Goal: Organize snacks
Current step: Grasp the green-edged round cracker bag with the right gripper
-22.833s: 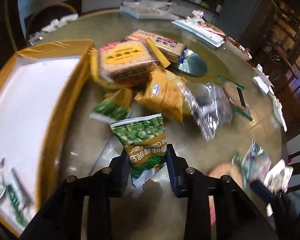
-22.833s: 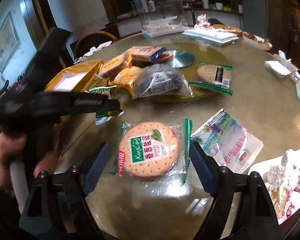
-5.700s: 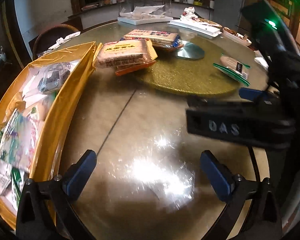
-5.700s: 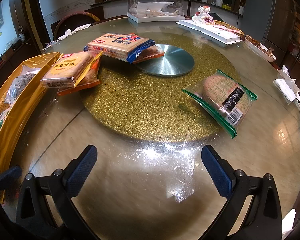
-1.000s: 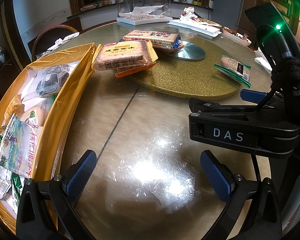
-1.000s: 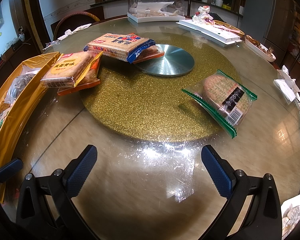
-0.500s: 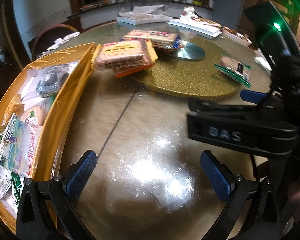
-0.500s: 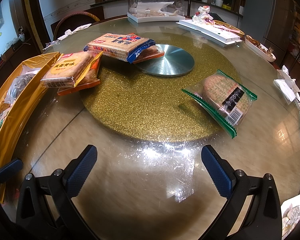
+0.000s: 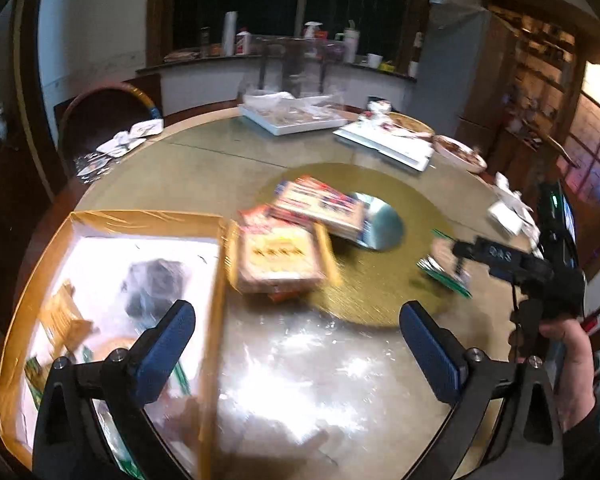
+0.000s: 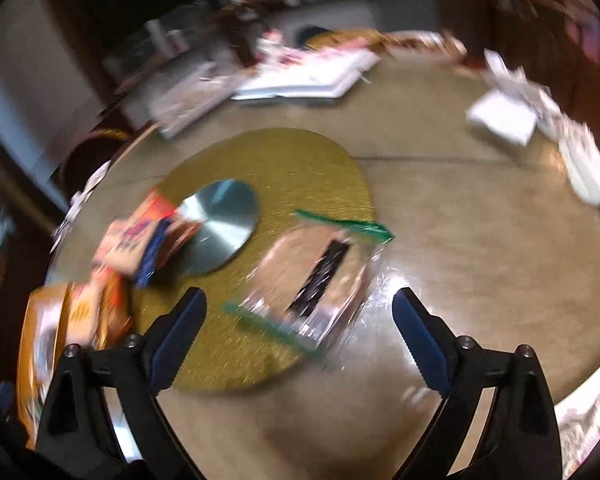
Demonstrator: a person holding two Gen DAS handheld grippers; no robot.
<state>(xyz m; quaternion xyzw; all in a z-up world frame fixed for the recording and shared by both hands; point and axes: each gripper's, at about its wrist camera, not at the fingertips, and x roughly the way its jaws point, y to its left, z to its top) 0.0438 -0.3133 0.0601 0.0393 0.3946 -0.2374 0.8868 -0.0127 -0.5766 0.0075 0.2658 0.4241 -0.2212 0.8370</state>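
A yellow box (image 9: 220, 276) with several snack packs inside sits at the left of the round table. An orange cracker pack (image 9: 278, 258) leans on its far corner, with a blue-edged cracker pack (image 9: 320, 208) behind it. My left gripper (image 9: 296, 344) is open and empty above the table beside the box. A round biscuit pack with green edges (image 10: 312, 280) lies on the gold turntable's (image 10: 280, 168) rim. My right gripper (image 10: 298, 332) is open and empty, just in front of that pack. It also shows in the left wrist view (image 9: 456, 260). Both views are blurred.
A steel disc (image 9: 380, 224) sits at the turntable's centre. White trays (image 9: 296, 118) and a dish (image 9: 460, 152) stand at the table's far edge. Papers (image 10: 504, 116) lie at the right edge. A chair (image 9: 104, 120) stands at the far left.
Both grippers have swung up and forward. The left now sits over the box edge. The right has moved right and closer to the round biscuit pack. Both stay open.
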